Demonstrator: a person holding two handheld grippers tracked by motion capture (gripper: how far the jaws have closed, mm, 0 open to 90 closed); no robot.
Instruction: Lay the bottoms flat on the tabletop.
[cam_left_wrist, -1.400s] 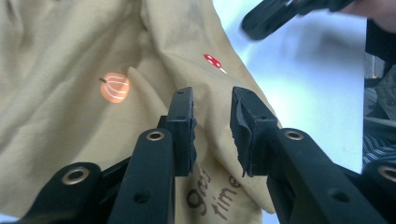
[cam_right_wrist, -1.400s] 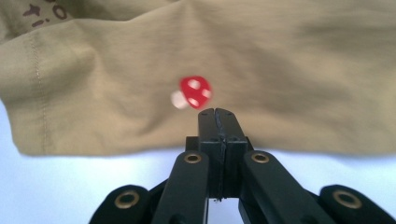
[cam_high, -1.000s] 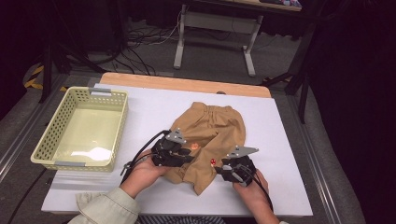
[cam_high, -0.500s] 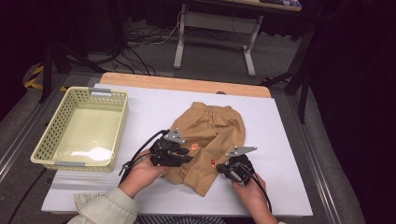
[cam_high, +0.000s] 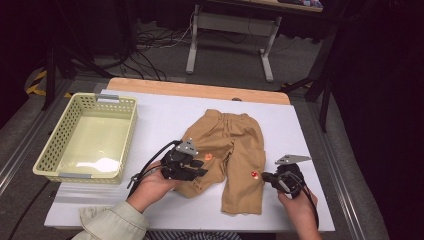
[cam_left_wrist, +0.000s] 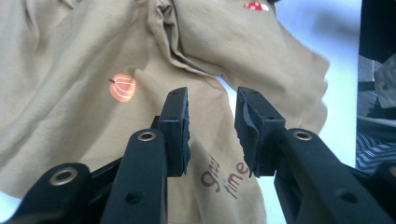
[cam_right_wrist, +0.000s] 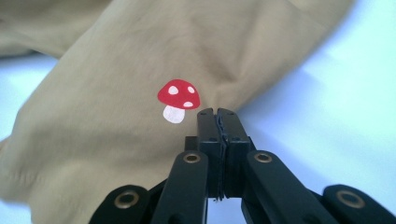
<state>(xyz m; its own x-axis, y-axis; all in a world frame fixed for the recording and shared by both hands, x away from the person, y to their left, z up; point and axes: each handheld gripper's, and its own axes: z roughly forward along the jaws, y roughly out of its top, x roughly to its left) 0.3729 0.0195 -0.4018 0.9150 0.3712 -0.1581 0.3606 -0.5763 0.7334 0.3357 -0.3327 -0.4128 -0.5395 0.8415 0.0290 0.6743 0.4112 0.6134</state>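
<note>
The right gripper (cam_right_wrist: 217, 114) has its fingers (cam_right_wrist: 207, 128) pressed flat together; whether a pinch of cloth sits between them is too small to tell. Their tips lie at the edge of one leg of the tan trousers (cam_right_wrist: 116, 116), with a red mushroom print (cam_right_wrist: 178, 99) just beside them on the cloth and bare white counter (cam_right_wrist: 336, 116) on their other side.

The left gripper (cam_left_wrist: 212, 105) has its fingers (cam_left_wrist: 176, 122) partly apart, a clear gap between the pads, gripping nothing. The other trouser leg lies spread under and ahead of them, brown lettering (cam_left_wrist: 224, 179) showing through the gap and an orange pumpkin print (cam_left_wrist: 122, 87) off to one side.

In the high view the trousers (cam_high: 230, 145) lie flat on the counter between the two hands, waistband on the far side. A pale yellow basket (cam_high: 50, 150) stands well apart, beyond the left gripper (cam_high: 197, 167).
</note>
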